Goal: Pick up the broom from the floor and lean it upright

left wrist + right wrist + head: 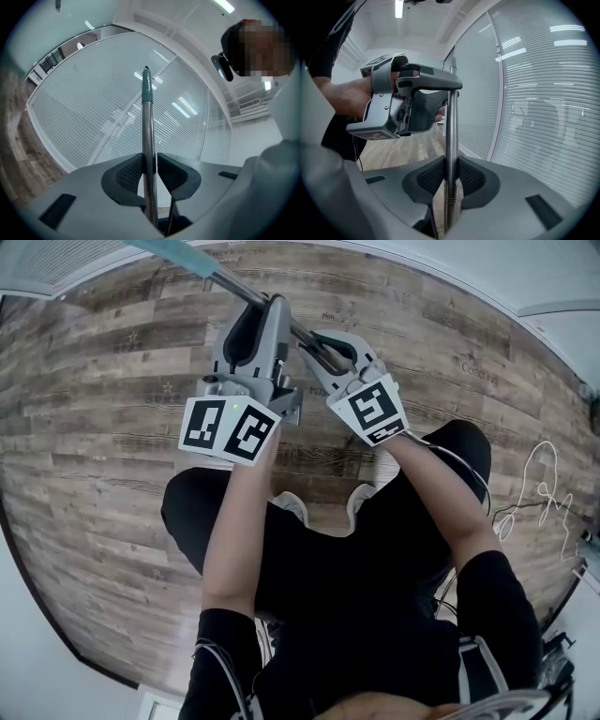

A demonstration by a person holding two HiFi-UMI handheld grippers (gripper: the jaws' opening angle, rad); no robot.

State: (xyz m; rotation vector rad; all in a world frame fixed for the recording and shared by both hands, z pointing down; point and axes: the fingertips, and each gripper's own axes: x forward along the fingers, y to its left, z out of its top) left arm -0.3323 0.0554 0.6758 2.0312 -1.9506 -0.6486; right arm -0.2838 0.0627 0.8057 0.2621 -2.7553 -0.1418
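Observation:
The broom shows only as its handle (234, 285), a metal pole with a teal end (147, 89); the brush head is in no view. In the head view the handle slants up to the left over the wooden floor. My left gripper (272, 304) is shut on the pole, and its dark pads (131, 173) press it from both sides. My right gripper (317, 341) is shut on the same pole just behind the left one, with its pads (433, 178) tight on the metal. In the right gripper view the left gripper (440, 93) holds the pole (451, 136) higher up.
A glass wall with white blinds (543, 93) stands close ahead of both grippers. Wood plank floor (103, 427) lies below. A loose white cable (539, 488) rests on the floor at the right. The person's black-clad legs (375, 559) fill the lower middle.

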